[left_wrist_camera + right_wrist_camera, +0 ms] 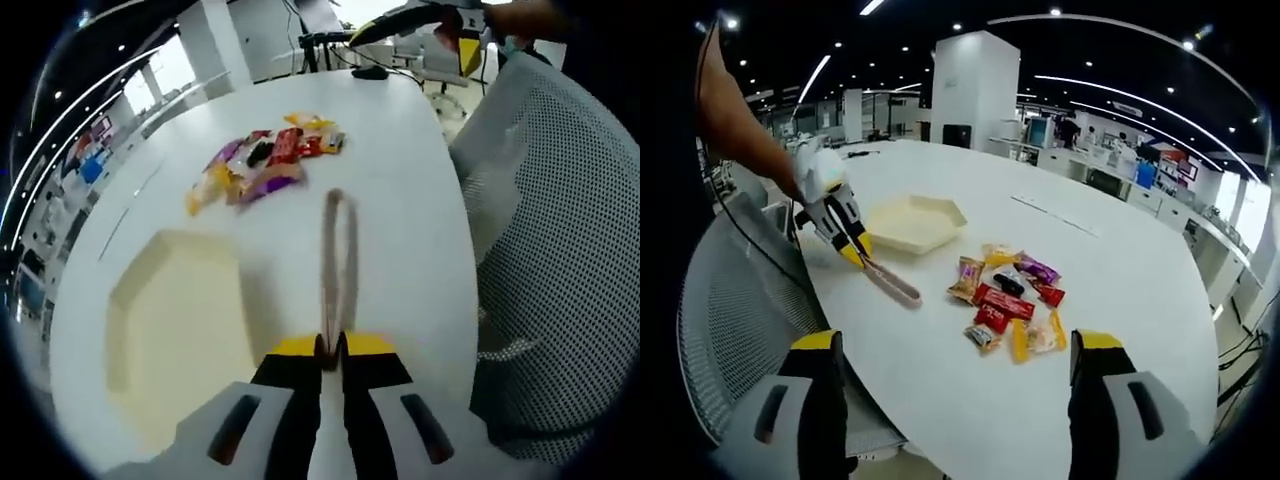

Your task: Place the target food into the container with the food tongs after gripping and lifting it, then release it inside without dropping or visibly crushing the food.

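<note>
A: Item one, the target food?
B: A pile of snack packets (1008, 303) on the white table (1140, 290), also seen in the left gripper view (268, 160). Glossy wrappers: red, yellow, purple, one black. The exact count cannot be told, as they overlap; roughly ten.

A: Container?
B: One hexagonal tray (914, 222), pale cream, shallow with sloped walls. Nothing lies in it. In the left gripper view (175, 320) it sits just left of the tongs.

A: Tongs?
B: One pair of food tongs (338, 262), two slim beige arms, almost closed, tips above bare table short of the packets.

A: Grippers?
B: The left gripper (332, 350) is clamped narrow on the tongs' handle end; it appears in the right gripper view (845, 237), held by a hand. The right gripper (955, 365) stands wide apart, holding nothing.

A: Surroundings?
B: One mesh-backed chair (560, 240), grey, beside the table.
</note>
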